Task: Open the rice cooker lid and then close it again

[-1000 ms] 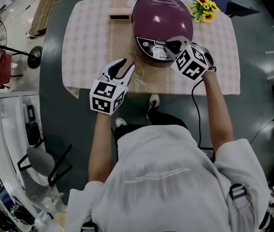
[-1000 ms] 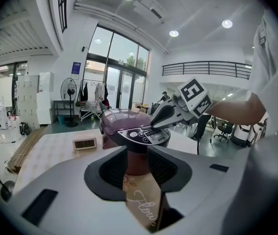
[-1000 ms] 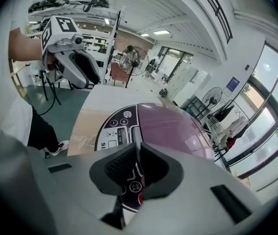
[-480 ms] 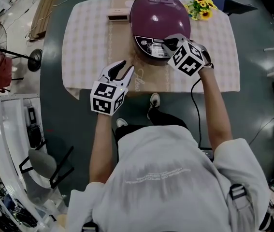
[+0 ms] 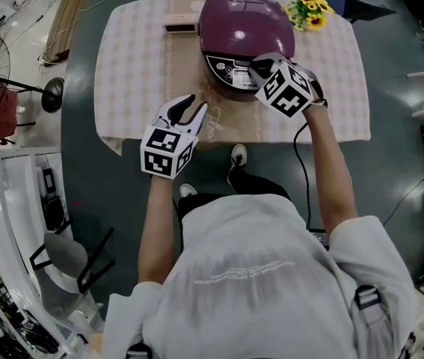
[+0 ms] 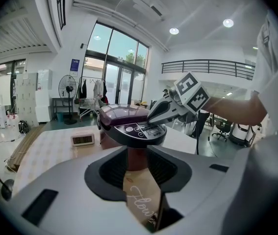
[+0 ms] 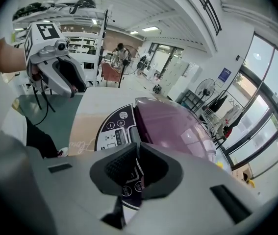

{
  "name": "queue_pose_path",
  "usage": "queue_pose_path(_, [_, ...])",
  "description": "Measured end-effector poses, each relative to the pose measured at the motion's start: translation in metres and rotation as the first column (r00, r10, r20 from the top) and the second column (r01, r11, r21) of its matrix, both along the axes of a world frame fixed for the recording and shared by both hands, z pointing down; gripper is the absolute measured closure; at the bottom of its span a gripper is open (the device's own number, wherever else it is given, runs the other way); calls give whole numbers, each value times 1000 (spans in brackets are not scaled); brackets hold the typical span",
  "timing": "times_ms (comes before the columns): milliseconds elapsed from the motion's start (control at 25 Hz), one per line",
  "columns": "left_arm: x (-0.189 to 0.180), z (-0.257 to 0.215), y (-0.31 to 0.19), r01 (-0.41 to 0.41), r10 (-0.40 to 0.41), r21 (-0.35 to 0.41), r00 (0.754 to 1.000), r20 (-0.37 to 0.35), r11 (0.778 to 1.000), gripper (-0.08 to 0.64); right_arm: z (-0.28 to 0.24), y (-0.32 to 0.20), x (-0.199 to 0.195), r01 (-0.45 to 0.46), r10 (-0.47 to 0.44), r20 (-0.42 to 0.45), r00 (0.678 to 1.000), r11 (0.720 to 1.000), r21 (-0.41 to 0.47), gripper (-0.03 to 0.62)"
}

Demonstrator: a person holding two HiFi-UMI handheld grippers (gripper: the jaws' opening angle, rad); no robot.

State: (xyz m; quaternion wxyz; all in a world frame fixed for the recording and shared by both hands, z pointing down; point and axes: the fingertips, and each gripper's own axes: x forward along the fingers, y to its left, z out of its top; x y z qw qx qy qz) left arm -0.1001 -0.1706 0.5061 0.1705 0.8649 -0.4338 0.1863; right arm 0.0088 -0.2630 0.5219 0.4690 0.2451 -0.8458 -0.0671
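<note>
A purple rice cooker (image 5: 245, 28) stands on the table with its lid down and its dark control panel (image 5: 230, 72) facing me. My right gripper (image 5: 259, 66) is shut with nothing between its jaws. Its tips sit on the panel's right end, where the panel meets the lid. The left gripper view shows the same contact: the right gripper (image 6: 152, 118) on the rice cooker (image 6: 124, 116). From the right gripper (image 7: 138, 156), the rice cooker (image 7: 173, 131) fills the view just under the jaws. My left gripper (image 5: 195, 103) hangs open and empty over the table's front edge, to the cooker's left.
The table (image 5: 137, 73) has a checked cloth with a tan runner. A small digital clock (image 5: 182, 27) sits behind and left of the cooker, and yellow flowers (image 5: 307, 10) behind and right. A cable (image 5: 301, 170) hangs below my right arm. A fan stand (image 5: 51, 92) is on the floor at left.
My right gripper has rolled slightly while its tips stay at the cooker's panel. The lid has stayed down. My left gripper has not moved.
</note>
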Motion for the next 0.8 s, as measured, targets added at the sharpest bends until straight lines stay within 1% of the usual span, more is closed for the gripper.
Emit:
queue_pose_path(240, [0,1,-1,-10,10,-4,1000,2,1000,426,-1,0,-1,-12,12,30,999,1000,17,549])
queue_pose_path(320, [1,0,-2,-14,14,-5,1000,4,1000,426,-1,0,0,1,-2,17,1000,1000,26,549])
queue_pose_path(480, [2,-2,-3,-17,17,-3,1000,7,1000,426,-1,3,-1,63,-61,-34,998,996,57,549])
queue_pose_path(560, [2,-4,-4,-18,18,-1,1000,9,1000,426,-1,3,0,80,-77,-42,996,995,65,549])
queue_pose_path(800, [0,-8,-4,-12,12,3,1000,11,1000,426,-1,5,0,117,-115,-69,991,992,38,546])
